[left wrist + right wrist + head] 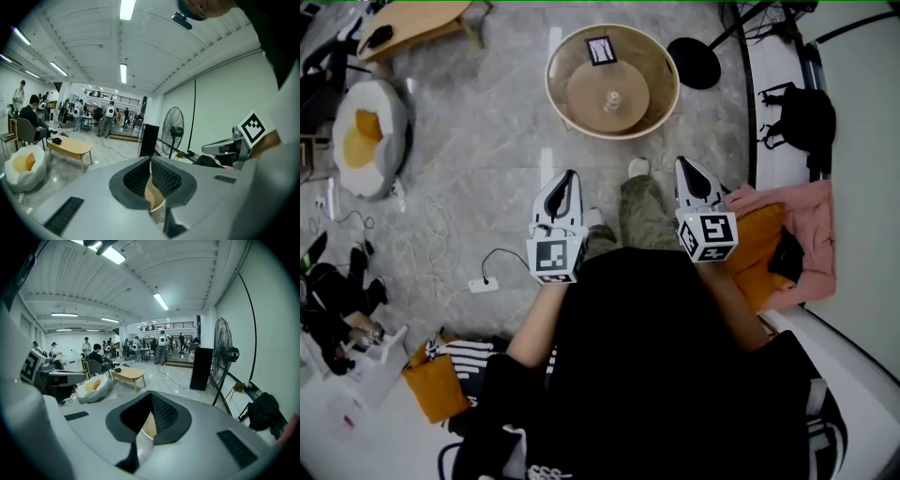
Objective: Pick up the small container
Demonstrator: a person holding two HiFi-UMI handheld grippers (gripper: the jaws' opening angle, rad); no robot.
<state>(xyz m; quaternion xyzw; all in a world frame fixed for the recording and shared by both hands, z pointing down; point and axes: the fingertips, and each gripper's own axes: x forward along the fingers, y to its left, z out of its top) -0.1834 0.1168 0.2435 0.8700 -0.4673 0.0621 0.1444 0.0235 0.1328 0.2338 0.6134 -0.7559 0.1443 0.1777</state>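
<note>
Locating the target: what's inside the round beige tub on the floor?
Inside the round beige tub: a tan disc, a small pale object at its centre, a black-and-white marker card by the far wall. Under the disc is hidden.

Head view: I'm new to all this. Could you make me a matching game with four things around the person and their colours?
Things:
1 tub
2 beanbag
3 blanket
4 fan base

Colours:
A black
B white
C beige
D pink

Pairs: 1-C; 2-B; 3-D; 4-A
</note>
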